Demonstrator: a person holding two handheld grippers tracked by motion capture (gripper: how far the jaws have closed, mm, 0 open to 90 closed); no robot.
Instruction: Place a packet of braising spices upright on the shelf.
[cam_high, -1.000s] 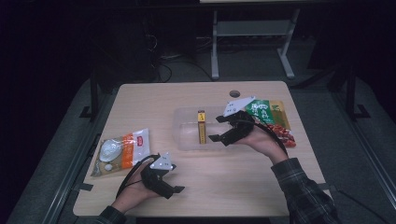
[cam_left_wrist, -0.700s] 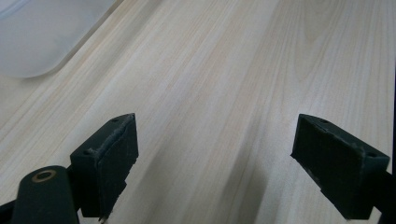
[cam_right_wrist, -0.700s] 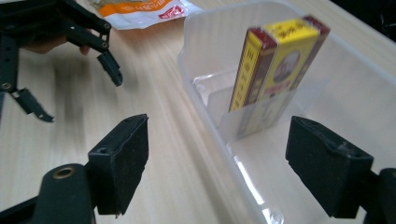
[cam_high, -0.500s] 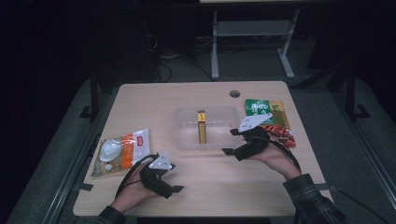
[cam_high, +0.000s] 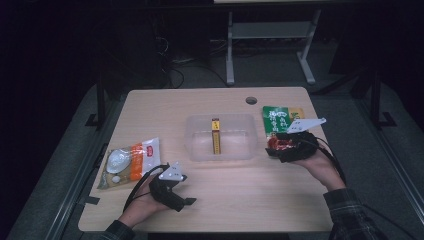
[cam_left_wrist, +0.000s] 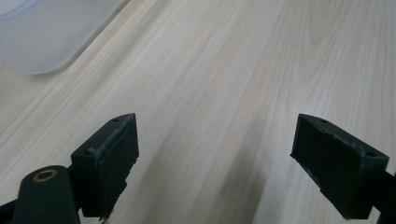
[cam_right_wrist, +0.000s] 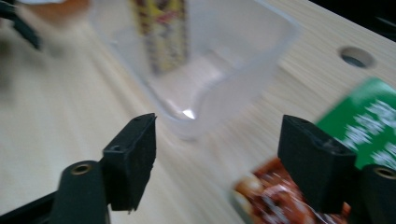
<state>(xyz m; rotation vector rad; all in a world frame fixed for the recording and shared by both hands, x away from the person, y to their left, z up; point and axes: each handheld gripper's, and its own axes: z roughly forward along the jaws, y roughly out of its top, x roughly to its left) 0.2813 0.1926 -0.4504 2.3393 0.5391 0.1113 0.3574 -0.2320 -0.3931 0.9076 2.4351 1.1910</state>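
A clear plastic container (cam_high: 240, 145) stands mid-table with a yellow-brown bar (cam_high: 215, 136) lying in it. To its right lies a green and red snack packet (cam_high: 278, 118). My right gripper (cam_high: 271, 148) hovers low over the packet's red near end, pointing left at the container. In the right gripper view the right gripper (cam_right_wrist: 219, 163) is open; its jaws have just been closing a little, with bare table between them and the packet (cam_right_wrist: 373, 121) beside the right jaw. My left gripper (cam_high: 187, 198) rests near the front edge, and the left gripper (cam_left_wrist: 215, 158) is open over bare wood.
A white and orange packet (cam_high: 131, 161) lies at the table's left edge. A round cable hole (cam_high: 251, 100) sits at the back right. Beyond the table stands a metal frame (cam_high: 267, 37) on a dark floor. The container's corner (cam_left_wrist: 42, 32) lies ahead of the left jaws.
The right hand has drawn back from beside the container toward the right and near side, sinking onto the packet's red end. The left hand has stayed put.
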